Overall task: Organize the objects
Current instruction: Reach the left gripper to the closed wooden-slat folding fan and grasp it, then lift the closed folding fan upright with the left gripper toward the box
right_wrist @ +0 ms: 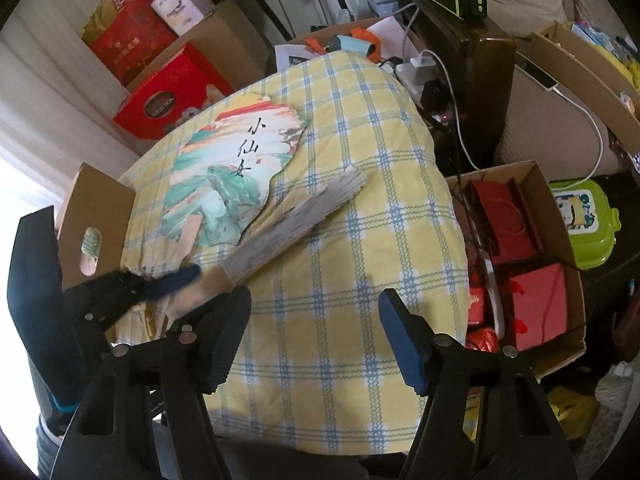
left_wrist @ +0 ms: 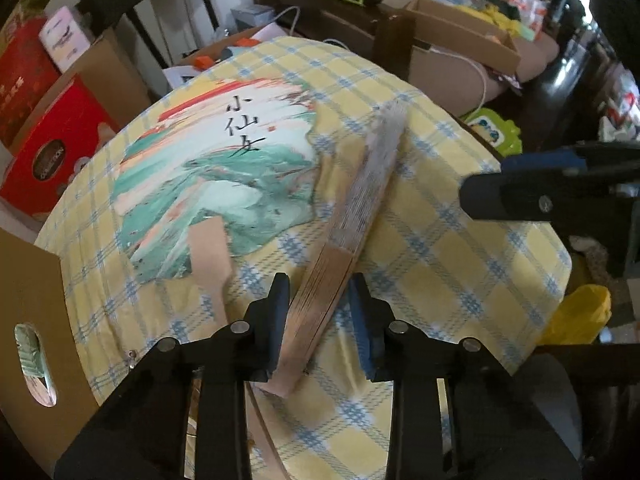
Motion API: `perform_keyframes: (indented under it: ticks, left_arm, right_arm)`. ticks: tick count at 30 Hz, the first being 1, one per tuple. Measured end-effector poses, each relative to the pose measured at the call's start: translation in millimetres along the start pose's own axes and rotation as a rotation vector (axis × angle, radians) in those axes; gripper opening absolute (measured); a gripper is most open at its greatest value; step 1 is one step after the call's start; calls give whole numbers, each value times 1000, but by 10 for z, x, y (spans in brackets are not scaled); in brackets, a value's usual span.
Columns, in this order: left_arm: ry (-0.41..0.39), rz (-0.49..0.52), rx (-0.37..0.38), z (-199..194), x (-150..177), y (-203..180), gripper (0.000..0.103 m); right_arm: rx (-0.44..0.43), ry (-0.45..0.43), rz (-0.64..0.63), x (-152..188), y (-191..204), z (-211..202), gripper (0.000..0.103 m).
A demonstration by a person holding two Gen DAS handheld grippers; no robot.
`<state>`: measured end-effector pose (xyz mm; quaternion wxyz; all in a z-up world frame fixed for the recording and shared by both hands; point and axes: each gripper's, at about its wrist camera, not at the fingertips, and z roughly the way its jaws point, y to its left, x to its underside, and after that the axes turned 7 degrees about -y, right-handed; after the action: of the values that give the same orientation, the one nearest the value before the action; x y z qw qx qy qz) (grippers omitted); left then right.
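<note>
1. Nearest the left camera, the left gripper [left_wrist: 318, 300] sat at six o'clock with its jaws spread to either side of the wooden handle end of a folded fan [left_wrist: 340, 248]. Whether the pads [left_wrist: 280, 300] actually pressed the wood, I could not tell; a gap seemed to show on the right side.
2. The folded fan lay on the checked yellow tablecloth [left_wrist: 440, 264], running from the jaws up toward one o'clock, its paper pleats blurred at the far tip.
3. In my judgement the fan would be light and stiff along its length, yet the paper edge looked frail and the slats might splay open. The stacked wooden guards near the pivot looked like the safest place to take hold.
4. The right gripper [right_wrist: 316, 328] hung over bare cloth at six o'clock in its own view, jaws wide apart and holding nothing.
5. Farther off, toward eleven o'clock in the left view, a painted round fan [left_wrist: 224, 172] lay flat, its wooden handle [left_wrist: 212, 256] pointing back toward the gripper, just beside the folded fan.
6. At nine o'clock a cardboard box flap [left_wrist: 36, 320] stood at the table edge; a red gift box [left_wrist: 56, 152] sat beyond.
</note>
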<state>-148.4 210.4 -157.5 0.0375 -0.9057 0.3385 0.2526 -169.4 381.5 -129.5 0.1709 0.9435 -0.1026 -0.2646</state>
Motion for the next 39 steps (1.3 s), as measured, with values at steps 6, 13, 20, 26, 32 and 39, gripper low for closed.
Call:
perform_keyframes:
  ticks: [6,13,20,26,32,39]
  left_arm:
    - [-21,-109,104,-103,-2,59,22]
    - [-54,-252,240,-281,61,238,20]
    - [-21,-348,314,-270,186,279,20]
    - [-26,-361,328,-319,257,300,20]
    - [-83,-375,327,-623,288,357,20]
    - [-202,-415,280,-1235,333,726,20]
  right_arm:
    - [-10,-29,2,-39,9,-122,67]
    - [-89,-27,42,-52,41,-132,67]
    - [-184,50,131,56,135,259,30]
    - [-194,55,138,104,194,320,16]
    - [-220,11,94,33,374,95,14]
    - [-279,-46,-13,-191,954,-240,14]
